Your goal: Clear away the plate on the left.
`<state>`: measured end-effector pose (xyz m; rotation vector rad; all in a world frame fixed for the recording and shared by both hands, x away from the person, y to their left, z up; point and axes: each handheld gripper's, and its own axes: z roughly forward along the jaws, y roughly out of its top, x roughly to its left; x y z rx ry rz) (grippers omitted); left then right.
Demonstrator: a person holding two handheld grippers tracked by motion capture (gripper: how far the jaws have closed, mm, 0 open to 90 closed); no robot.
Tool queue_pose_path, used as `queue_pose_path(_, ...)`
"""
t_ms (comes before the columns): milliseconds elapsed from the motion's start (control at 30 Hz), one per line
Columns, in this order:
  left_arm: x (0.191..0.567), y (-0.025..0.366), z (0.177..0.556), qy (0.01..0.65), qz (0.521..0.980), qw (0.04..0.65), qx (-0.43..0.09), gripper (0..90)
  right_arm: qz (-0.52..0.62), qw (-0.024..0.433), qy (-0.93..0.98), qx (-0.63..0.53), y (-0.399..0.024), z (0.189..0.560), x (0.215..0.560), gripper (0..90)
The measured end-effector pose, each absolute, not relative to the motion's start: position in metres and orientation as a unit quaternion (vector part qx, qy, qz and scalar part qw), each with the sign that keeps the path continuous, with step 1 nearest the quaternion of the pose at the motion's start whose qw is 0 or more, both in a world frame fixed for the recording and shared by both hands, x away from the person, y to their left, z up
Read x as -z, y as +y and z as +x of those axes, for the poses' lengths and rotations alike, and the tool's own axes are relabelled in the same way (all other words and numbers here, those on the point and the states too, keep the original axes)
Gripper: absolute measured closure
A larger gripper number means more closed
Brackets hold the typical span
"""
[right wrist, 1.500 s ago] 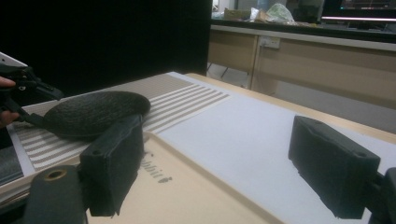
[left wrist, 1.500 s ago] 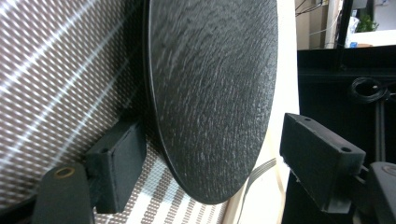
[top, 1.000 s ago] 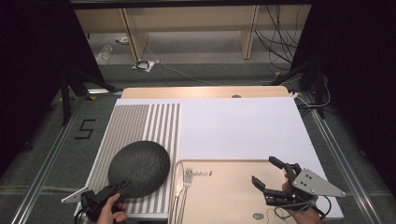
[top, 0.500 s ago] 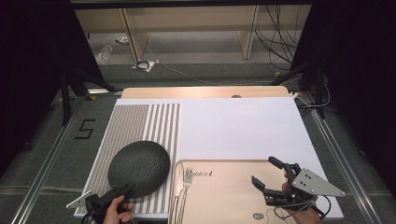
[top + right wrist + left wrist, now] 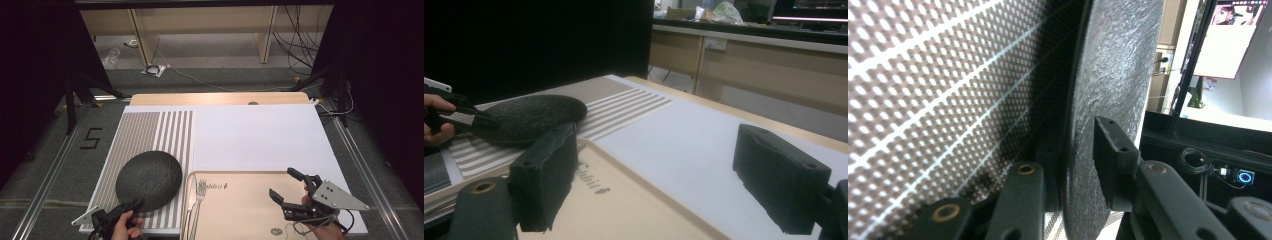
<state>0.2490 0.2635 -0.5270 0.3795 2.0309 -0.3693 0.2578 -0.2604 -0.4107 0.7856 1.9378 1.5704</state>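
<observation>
A dark, rough-surfaced round plate (image 5: 149, 179) lies on the striped placemat (image 5: 150, 130) at the near left. My left gripper (image 5: 131, 204) holds the plate's near rim, one jaw under it and one on top. In the left gripper view the plate (image 5: 1118, 75) runs edge-on between the pads (image 5: 1110, 145), which press on it; the jaws have just been closing. My right gripper (image 5: 283, 183) hovers open over the wooden tray (image 5: 240, 200) with nothing between its jaws. In the right gripper view, my right gripper (image 5: 654, 175) faces the plate (image 5: 531, 117) at the far left.
A fork (image 5: 200, 192) and a knife (image 5: 191, 200) lie at the tray's left edge, close to the plate. A white sheet (image 5: 255, 135) covers the table's middle and right. Beyond the far edge are floor cables (image 5: 155, 70) and wooden furniture (image 5: 200, 25).
The left hand crept forward to the plate's near rim and its jaws closed onto it. The plate and the right gripper stayed where they were.
</observation>
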Motion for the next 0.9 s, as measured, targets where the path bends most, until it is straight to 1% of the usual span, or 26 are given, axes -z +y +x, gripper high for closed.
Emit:
queue_pose_path(67, 0.5275, 0.2634, 0.2487, 0.842, 0.159, 0.494, 0.15, 78.6, 0.29, 0.26, 0.716, -0.579, -0.2601, 0.2576, 0.4105, 19.2)
queue_pose_path(233, 0.5268, 0.2635, 0.2481, 0.837, 0.166, 0.5, 0.147, 80.4, 0.289, 0.261, 0.715, -0.581, -0.2608, 0.2576, 0.4103, 19.2)
queue_pose_path(333, 0.5244, 0.2639, 0.2472, 0.829, 0.174, 0.513, 0.141, 83.3, 0.289, 0.261, 0.715, -0.581, -0.261, 0.2577, 0.4105, 19.2)
queue_pose_path(600, 0.5236, 0.2652, 0.2467, 0.822, 0.172, 0.524, 0.142, 84.4, 0.288, 0.259, 0.717, -0.58, -0.2598, 0.2576, 0.4106, 19.2)
queue_pose_path(700, 0.5256, 0.265, 0.2466, 0.82, 0.166, 0.526, 0.152, 84.5, 0.289, 0.259, 0.717, -0.579, -0.2604, 0.2576, 0.4104, 19.2)
queue_pose_path(900, 0.5238, 0.2672, 0.2488, 0.82, 0.17, 0.525, 0.154, 84.5, 0.289, 0.26, 0.716, -0.579, -0.2618, 0.2575, 0.41, 19.2)
